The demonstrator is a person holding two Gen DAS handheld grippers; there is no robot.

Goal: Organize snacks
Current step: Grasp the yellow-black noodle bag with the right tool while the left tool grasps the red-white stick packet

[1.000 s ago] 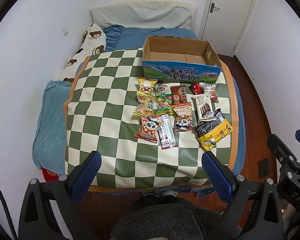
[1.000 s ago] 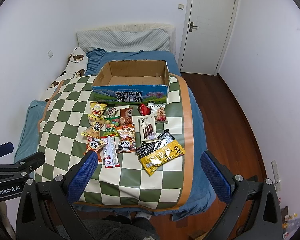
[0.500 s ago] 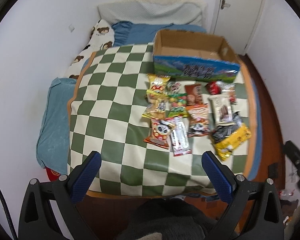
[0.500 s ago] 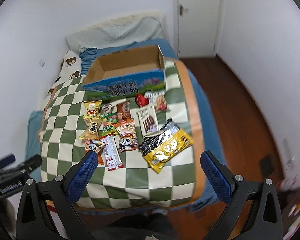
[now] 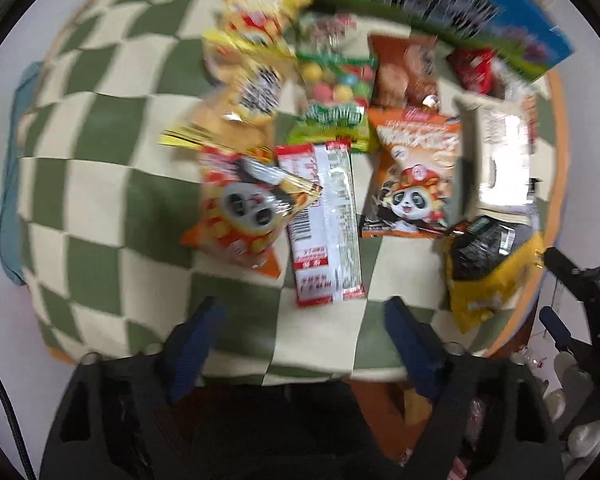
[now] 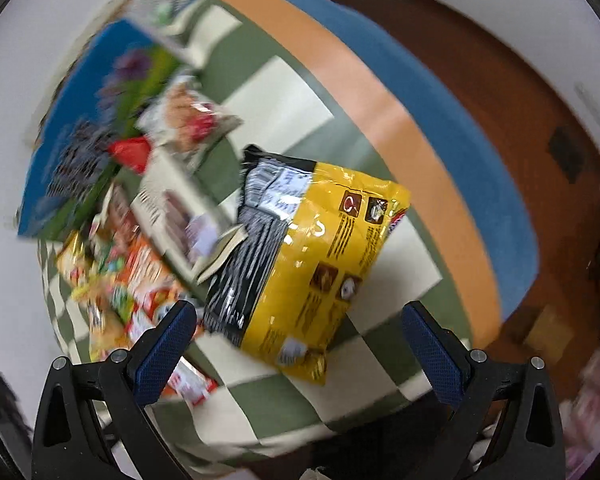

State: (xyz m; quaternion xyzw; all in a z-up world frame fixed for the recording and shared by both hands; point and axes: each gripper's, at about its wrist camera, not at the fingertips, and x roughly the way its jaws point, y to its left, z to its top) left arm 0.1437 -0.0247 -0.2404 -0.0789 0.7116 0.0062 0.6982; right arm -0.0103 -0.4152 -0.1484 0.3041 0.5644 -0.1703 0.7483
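While every packet lies loose on the green-and-cream checked cloth (image 5: 100, 184), sorting not yet begun. Blue printed cardboard box (image 6: 72, 136) at the far edge, inside hidden, lettering smeared by blur. Yellow-and-black crinkly foil bag (image 6: 312, 248) flat near the orange border, just ahead of the right gripper (image 6: 300, 344), jaws wide apart, nothing between. Long red-and-white wrapped bar (image 5: 324, 224) just beyond the left gripper (image 5: 300, 340), jaws just been narrowing yet apart, empty. Smaller packets behind too blurred to name.
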